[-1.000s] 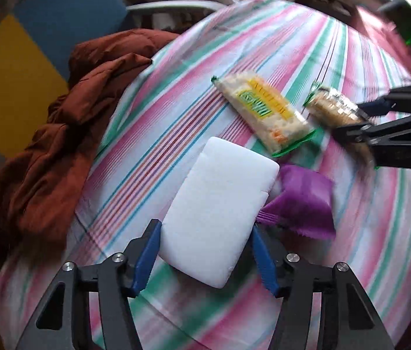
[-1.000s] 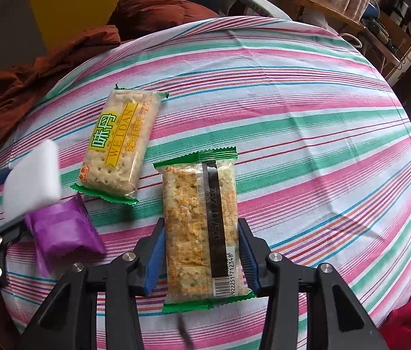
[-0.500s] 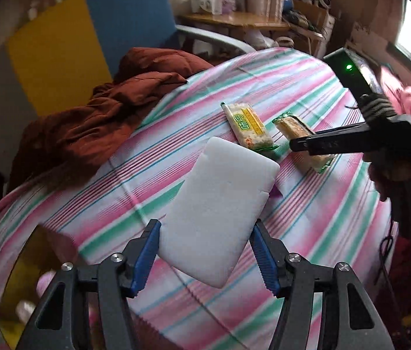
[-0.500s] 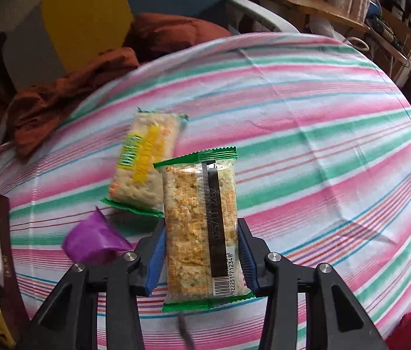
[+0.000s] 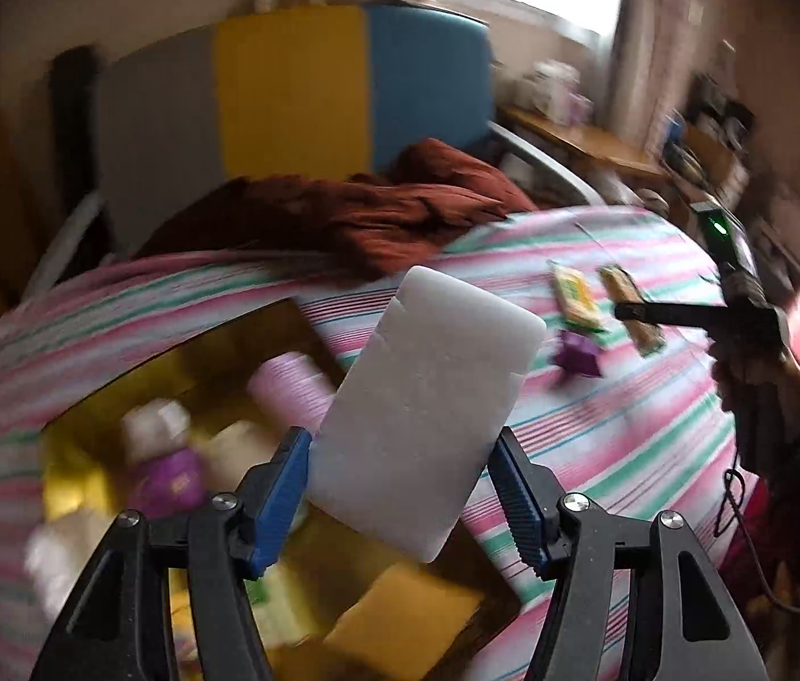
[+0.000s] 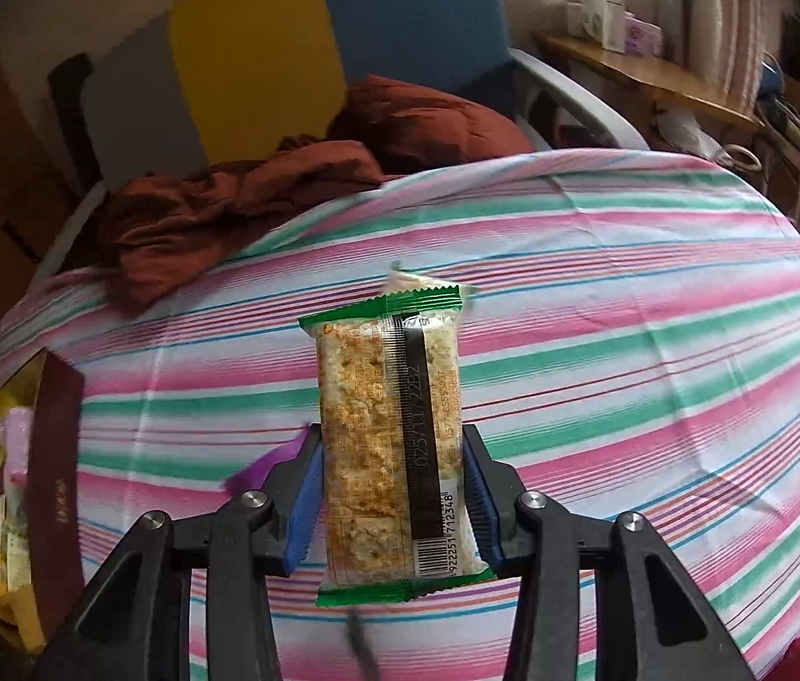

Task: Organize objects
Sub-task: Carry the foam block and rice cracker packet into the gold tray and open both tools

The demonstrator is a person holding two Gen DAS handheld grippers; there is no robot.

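Hovering left gripper grips white pad, seemingly above box.

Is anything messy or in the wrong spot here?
Yes. A brown cloth lies crumpled in a heap, spilling from the chair onto the table edge. A purple wrapper lies crinkled on the table beside a yellow packet. Nothing looks spilled or broken.

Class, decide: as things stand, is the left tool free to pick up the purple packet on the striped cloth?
Probably not: the left tool is already shut on the white block, and it hangs over the open box, well away from the purple packet.
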